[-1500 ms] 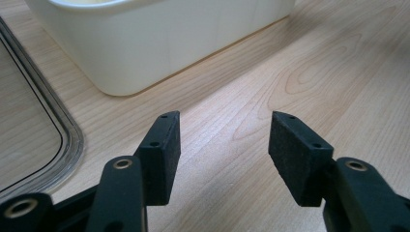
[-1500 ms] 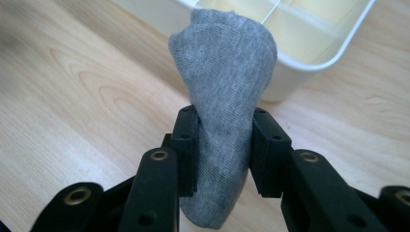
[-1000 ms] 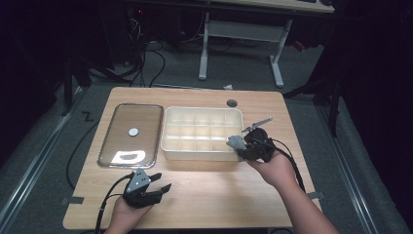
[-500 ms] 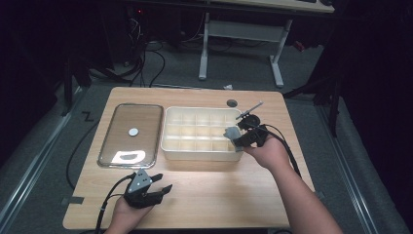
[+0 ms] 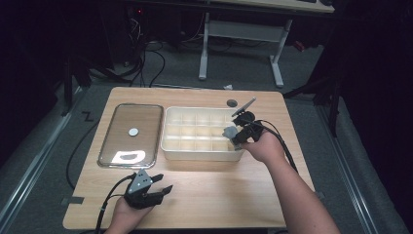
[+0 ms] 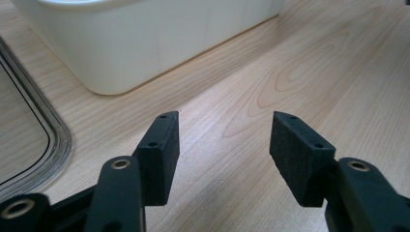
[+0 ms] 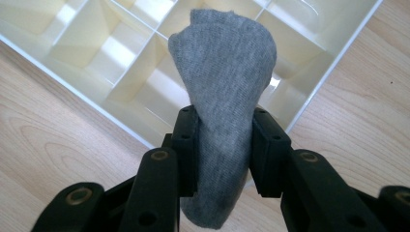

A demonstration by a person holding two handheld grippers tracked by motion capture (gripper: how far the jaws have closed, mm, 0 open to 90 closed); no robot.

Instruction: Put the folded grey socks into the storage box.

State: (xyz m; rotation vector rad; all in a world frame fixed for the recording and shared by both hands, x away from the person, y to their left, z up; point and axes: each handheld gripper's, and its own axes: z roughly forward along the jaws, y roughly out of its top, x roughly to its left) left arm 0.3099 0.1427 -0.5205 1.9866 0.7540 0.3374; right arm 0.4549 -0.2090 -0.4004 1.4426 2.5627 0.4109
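A folded grey sock [image 7: 225,87] is pinched between the jaws of my right gripper [image 7: 225,150], its toe end sticking up over the cream divided tray [image 7: 92,63]. In the high view the right gripper [image 5: 235,134] hangs over the tray's right end [image 5: 199,147], with the grey sock [image 5: 229,131] at its tip. My left gripper [image 5: 157,192] rests near the table's front edge, its jaws open and nothing between them. In the left gripper view the open left gripper [image 6: 222,145] points at the tray's near wall [image 6: 145,43].
A clear flat lid with a white knob [image 5: 132,131] lies left of the tray. A small dark round spot [image 5: 232,103] marks the table behind the tray. Bare wood lies in front of the tray. Cables trail from both grippers.
The right gripper has carried the sock from the tray's front right corner further back, over its right-hand compartments. The left gripper has stayed put.
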